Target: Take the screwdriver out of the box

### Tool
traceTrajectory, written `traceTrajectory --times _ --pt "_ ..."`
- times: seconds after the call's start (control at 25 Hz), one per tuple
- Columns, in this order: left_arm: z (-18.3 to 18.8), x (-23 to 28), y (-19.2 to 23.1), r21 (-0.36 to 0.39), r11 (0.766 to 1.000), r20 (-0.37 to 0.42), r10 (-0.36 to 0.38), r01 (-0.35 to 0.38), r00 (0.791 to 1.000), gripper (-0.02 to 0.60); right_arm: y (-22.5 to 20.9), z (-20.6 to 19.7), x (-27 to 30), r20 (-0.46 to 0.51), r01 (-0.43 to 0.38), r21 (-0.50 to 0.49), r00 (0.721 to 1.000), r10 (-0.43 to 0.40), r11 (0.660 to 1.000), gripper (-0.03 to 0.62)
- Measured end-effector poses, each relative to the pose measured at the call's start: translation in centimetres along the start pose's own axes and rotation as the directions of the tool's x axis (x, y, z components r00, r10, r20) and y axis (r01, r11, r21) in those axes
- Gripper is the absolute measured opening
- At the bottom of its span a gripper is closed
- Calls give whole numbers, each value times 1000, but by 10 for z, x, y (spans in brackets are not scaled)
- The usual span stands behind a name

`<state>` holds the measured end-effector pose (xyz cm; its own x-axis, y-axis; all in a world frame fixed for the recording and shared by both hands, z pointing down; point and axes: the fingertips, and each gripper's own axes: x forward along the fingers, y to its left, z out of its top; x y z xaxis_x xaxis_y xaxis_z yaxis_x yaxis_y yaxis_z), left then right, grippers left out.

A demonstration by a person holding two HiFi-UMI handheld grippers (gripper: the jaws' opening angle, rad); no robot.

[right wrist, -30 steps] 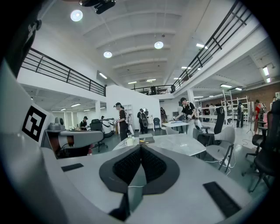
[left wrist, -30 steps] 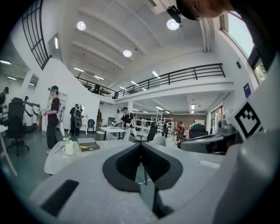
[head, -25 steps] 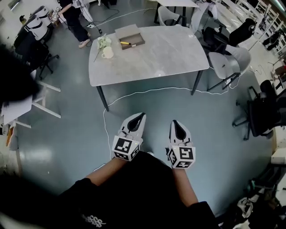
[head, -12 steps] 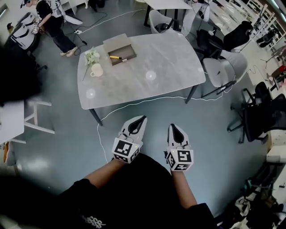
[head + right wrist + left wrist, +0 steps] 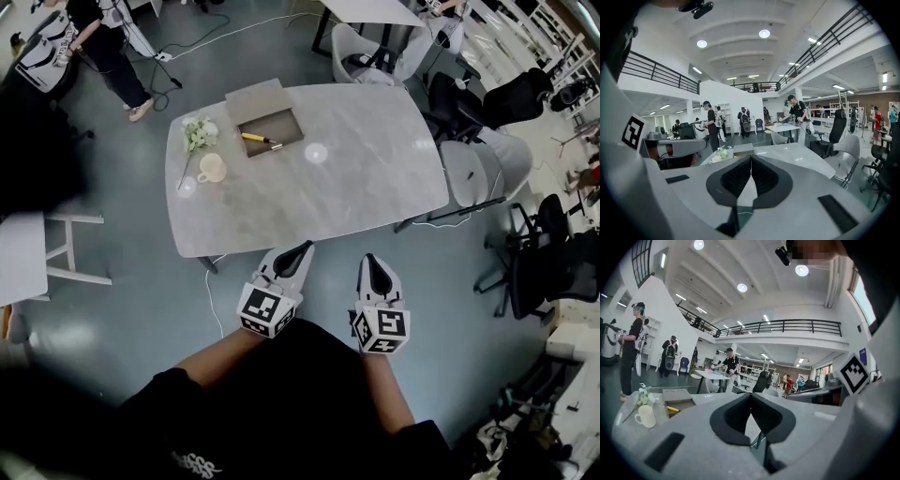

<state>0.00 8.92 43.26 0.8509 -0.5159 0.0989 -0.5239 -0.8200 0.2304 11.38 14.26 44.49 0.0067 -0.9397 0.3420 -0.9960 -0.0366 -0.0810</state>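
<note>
A yellow-handled screwdriver point(image 5: 255, 139) lies in an open brown box point(image 5: 281, 130) on the far left part of the grey table point(image 5: 375, 178). The box's lid point(image 5: 253, 97) is propped behind it. In the left gripper view the box point(image 5: 678, 398) and screwdriver point(image 5: 672, 408) show far off to the left. My left gripper point(image 5: 302, 248) and right gripper point(image 5: 367, 259) hang side by side at the table's near edge, both shut and empty, well short of the box. The jaws meet in the left gripper view point(image 5: 750, 394) and in the right gripper view point(image 5: 751, 158).
A cream cup point(image 5: 212, 169) and a small bunch of white flowers point(image 5: 197, 133) stand left of the box. Grey chairs point(image 5: 487, 164) sit along the table's right side. A white cable point(image 5: 211, 291) trails on the floor. People stand beyond the table point(image 5: 103, 47).
The table has come much nearer in the head view. Both grippers moved forward together from open floor to the table's near edge, staying shut.
</note>
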Motion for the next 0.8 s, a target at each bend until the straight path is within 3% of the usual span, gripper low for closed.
traceTrajectory --times 0.12,0.28,0.6,0.8 --pt "11 5 45 -22 1000 17 8 -8 1000 15 22 11 36 1 -14 -26 1000 14 1000 12" --pt "21 9 84 6 1000 39 19 -19 999 15 49 15 65 -21 -51 -60 999 50 997 12" --pt "8 -17 131 -84 989 29 126 -123 992 15 86 10 90 -56 -124 -85 991 120 989 12" --pt "3 -9 143 -70 986 15 154 -153 988 15 81 17 109 -45 -146 -86 989 142 986 12"
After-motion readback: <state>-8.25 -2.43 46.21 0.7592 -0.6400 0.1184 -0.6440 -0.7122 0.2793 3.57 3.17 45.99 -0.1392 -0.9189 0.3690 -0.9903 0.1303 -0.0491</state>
